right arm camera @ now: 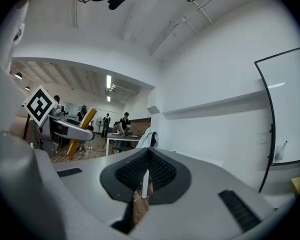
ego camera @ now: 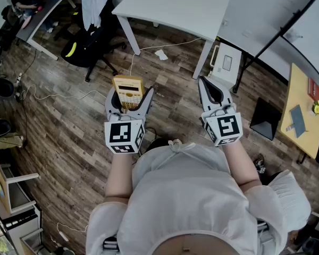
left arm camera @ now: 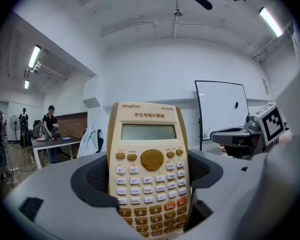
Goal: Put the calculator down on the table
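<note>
**Calculator clamped in the left claw, bench yet to be reached**

Head view: the person stands on the wooden floor (ego camera: pixel 69 116) with both claws held out level. The left claw (ego camera: pixel 130 97) grips a yellow calculator (ego camera: pixel 127 88) by its two long edges, the top end sticking out past the tips. It hangs over the floor, well apart from the white bench (ego camera: pixel 175 7) ahead. The right claw (ego camera: pixel 204 84) is pinched together and carries nothing.

Left gripper view: the calculator (left arm camera: pixel 149 159) faces the camera, screen above the keys. Its lower half is sunk between the dark pads (left arm camera: pixel 97 176), which press on both sides.

Right gripper view: the right claw (right arm camera: pixel 147 170) has its jaws meeting in a thin seam, with nothing between. The calculator (right arm camera: pixel 84 121) shows off to the left as a slanted yellow edge.

It looks light and stiff, a smooth plastic shell likely to slide if the squeeze eases. The side edges seem the right hold, sparing keys and screen. It should go down flat on its back.
</note>
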`<state>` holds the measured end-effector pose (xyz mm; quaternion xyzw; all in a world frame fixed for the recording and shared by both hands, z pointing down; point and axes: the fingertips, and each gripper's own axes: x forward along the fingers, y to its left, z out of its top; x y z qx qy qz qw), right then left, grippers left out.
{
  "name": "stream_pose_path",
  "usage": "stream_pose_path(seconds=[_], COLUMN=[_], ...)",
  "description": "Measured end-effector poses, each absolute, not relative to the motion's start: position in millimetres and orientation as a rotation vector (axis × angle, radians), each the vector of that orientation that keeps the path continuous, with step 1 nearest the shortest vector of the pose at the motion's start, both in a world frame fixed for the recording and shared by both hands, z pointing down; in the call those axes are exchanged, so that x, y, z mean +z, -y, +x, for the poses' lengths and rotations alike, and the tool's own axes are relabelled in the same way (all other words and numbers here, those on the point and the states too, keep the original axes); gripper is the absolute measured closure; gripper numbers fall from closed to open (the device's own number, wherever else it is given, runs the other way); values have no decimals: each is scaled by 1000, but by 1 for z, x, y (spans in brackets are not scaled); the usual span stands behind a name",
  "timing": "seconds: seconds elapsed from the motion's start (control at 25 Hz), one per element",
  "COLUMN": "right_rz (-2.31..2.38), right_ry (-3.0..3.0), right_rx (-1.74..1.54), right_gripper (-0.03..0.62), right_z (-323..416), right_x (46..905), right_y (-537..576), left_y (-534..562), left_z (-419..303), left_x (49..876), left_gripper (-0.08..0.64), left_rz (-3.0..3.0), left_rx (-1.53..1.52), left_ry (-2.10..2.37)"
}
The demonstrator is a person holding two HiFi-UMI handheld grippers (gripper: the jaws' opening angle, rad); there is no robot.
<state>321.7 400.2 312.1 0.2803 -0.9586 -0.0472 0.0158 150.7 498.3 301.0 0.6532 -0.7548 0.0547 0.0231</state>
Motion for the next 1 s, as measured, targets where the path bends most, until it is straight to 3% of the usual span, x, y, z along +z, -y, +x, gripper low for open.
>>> stream_pose_path(seconds=[0.64,1.0], right_rz=[902,876], right_ry=[2977,2955], right_rx=[-83,-1], right_gripper=[591,588], right_z=[321,276], right_x=[322,334], right_y=[-374,-332], left_y=[-479,-443], left_z=[148,101], left_x=[309,322], left_gripper=[149,149], left_rz=[1989,1940], left_rx=[185,201], left_ry=[2328,2303])
